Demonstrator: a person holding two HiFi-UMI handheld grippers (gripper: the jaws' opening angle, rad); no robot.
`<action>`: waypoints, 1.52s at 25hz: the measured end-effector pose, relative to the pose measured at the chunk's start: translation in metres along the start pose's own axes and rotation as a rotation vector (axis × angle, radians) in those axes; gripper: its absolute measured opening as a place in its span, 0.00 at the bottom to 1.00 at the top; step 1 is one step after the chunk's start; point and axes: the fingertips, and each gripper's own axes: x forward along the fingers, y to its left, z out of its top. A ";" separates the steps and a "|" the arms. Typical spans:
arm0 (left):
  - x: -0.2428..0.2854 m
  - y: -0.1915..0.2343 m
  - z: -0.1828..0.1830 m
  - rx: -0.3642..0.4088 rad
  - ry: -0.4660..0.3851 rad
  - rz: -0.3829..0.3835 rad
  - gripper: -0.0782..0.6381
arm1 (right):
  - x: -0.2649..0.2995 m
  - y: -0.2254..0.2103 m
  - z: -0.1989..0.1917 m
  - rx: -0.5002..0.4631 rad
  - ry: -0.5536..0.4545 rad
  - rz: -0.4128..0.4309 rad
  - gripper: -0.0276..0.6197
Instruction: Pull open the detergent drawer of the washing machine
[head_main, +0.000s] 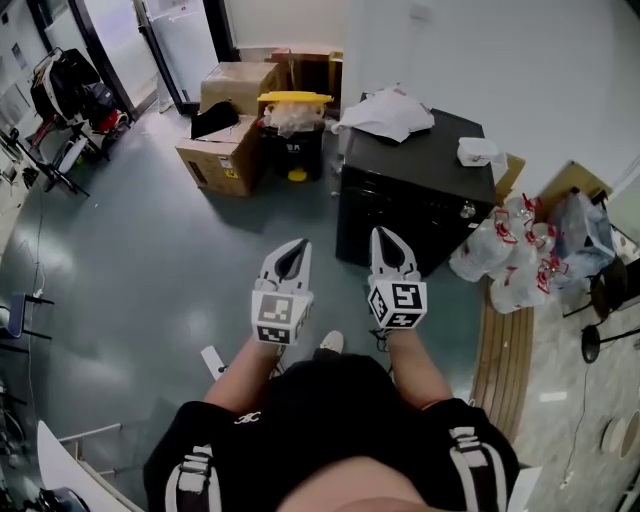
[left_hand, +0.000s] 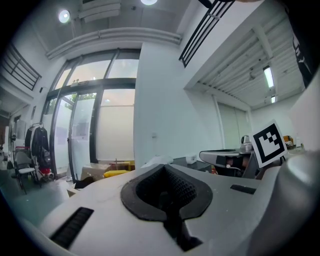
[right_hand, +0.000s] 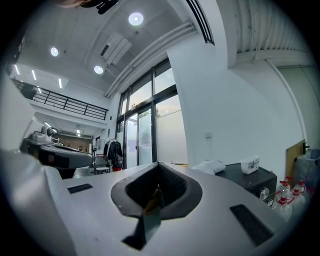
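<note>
No legible txt anywhere: label on cardboard box & print on bin too small.

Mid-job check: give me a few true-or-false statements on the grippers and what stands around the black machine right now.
1. The left gripper and the right gripper both have their jaws together with nothing between them. True.
2. The right gripper is touching the black machine. False: its own view shows the machine still some way ahead.
3. A white cloth lies on top of the machine. True.
4. The bin beside the cardboard boxes has a red lid. False: the lid is yellow.
5. The plastic bags lie left of the machine in the head view. False: they lie to its right.
</note>
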 end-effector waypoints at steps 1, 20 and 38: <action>0.014 0.005 0.001 0.001 0.004 -0.008 0.10 | 0.012 -0.007 -0.001 0.003 0.003 -0.008 0.05; 0.188 0.028 0.016 -0.020 -0.010 -0.185 0.10 | 0.119 -0.112 -0.014 0.023 0.039 -0.138 0.05; 0.287 0.004 0.023 -0.009 -0.053 -0.437 0.10 | 0.126 -0.185 -0.009 -0.022 -0.003 -0.427 0.05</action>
